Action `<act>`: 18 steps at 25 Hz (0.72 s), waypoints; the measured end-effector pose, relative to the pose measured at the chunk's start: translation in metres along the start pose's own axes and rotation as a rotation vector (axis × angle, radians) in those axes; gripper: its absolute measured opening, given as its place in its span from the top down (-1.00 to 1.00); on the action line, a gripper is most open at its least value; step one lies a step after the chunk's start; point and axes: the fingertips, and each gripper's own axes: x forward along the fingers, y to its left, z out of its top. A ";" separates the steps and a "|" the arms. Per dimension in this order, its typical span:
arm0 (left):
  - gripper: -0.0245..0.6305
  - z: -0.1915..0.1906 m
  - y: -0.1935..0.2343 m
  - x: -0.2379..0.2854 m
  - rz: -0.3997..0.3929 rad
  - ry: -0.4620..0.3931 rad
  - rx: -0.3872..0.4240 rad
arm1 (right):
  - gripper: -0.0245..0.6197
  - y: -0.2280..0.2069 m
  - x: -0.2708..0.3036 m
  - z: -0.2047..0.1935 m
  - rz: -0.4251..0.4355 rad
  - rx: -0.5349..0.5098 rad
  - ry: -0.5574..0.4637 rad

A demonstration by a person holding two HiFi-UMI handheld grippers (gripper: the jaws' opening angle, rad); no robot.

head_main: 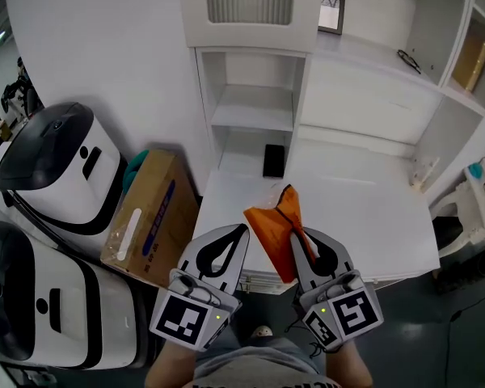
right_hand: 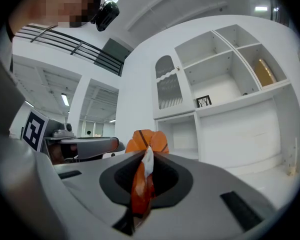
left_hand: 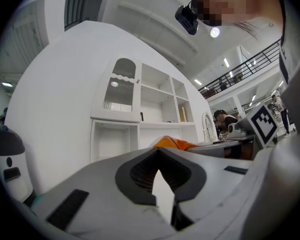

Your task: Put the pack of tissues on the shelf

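Observation:
The pack of tissues (head_main: 272,231) is an orange plastic packet, crumpled at one end. My right gripper (head_main: 296,234) is shut on its edge and holds it above the near edge of the white counter (head_main: 364,217). In the right gripper view the pack (right_hand: 148,140) sticks up between the jaws. My left gripper (head_main: 242,230) is beside it on the left, shut with nothing in it; from its own view the pack (left_hand: 173,142) shows just past its tips (left_hand: 160,152). The white shelf unit (head_main: 253,118) stands ahead with open compartments.
A black flat object (head_main: 273,160) lies in the lowest compartment. A small framed picture (head_main: 332,10) stands higher up, with more white shelves (head_main: 457,51) at the right. A cardboard box (head_main: 145,217) and two white-and-black machines (head_main: 52,164) crowd the floor at the left.

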 end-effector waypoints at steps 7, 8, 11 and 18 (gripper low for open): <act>0.80 -0.004 0.023 0.017 -0.041 0.015 -0.023 | 0.84 -0.004 0.027 0.003 -0.032 -0.007 0.012; 0.80 -0.007 0.027 0.018 -0.050 0.042 -0.037 | 0.84 -0.004 0.032 0.003 -0.038 -0.007 0.013; 0.80 -0.010 0.043 0.021 -0.066 0.052 -0.049 | 0.84 -0.001 0.049 0.004 -0.052 -0.009 0.018; 0.80 -0.014 0.081 0.027 -0.115 0.058 -0.064 | 0.83 0.010 0.083 0.002 -0.094 -0.015 0.035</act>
